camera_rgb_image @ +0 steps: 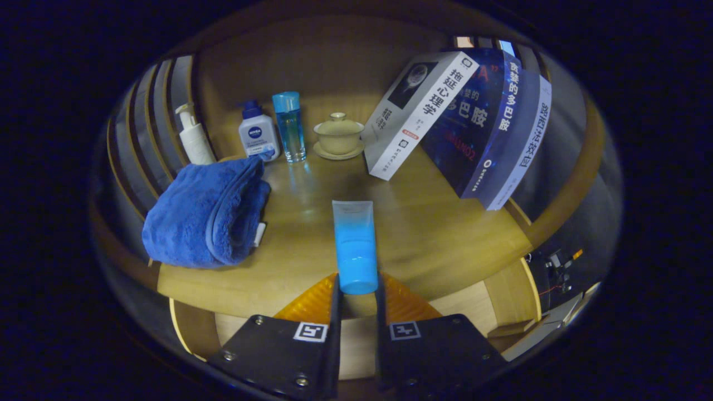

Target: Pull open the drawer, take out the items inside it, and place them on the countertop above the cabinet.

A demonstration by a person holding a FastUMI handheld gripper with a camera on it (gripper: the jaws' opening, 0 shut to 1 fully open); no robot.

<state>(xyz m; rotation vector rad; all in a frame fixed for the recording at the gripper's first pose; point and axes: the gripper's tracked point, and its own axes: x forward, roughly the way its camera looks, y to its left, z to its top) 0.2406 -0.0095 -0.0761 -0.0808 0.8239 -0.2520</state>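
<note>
Wooden countertop (434,234) is spreading out ahead of your fingers, with a slatted rail running round the back.

- Your gripper (357,292) is closing both fingers on the cap end of a blue tube (355,245); the gap between them is narrow, just the tube's width, and both are pressing its sides.
- Tube's long axis is running straight ahead along the fingers, crimped pale end pointing away from you toward the lidded cup (338,133). Whether it is resting on the wood or hanging just above it, you cannot tell.
- Bare wood is lying directly under and beyond the tube. The folded blue towel (206,214) is sitting well apart to one side; the leaning books (462,122) are well apart to the other.
- Along the back: pump bottle (193,136), a small white bottle (258,133), a clear blue bottle (289,127).

Judgement: you are at the placing step for this item. Lowering straight down and letting go should suit, since nothing is crowding the tube's line.
</note>
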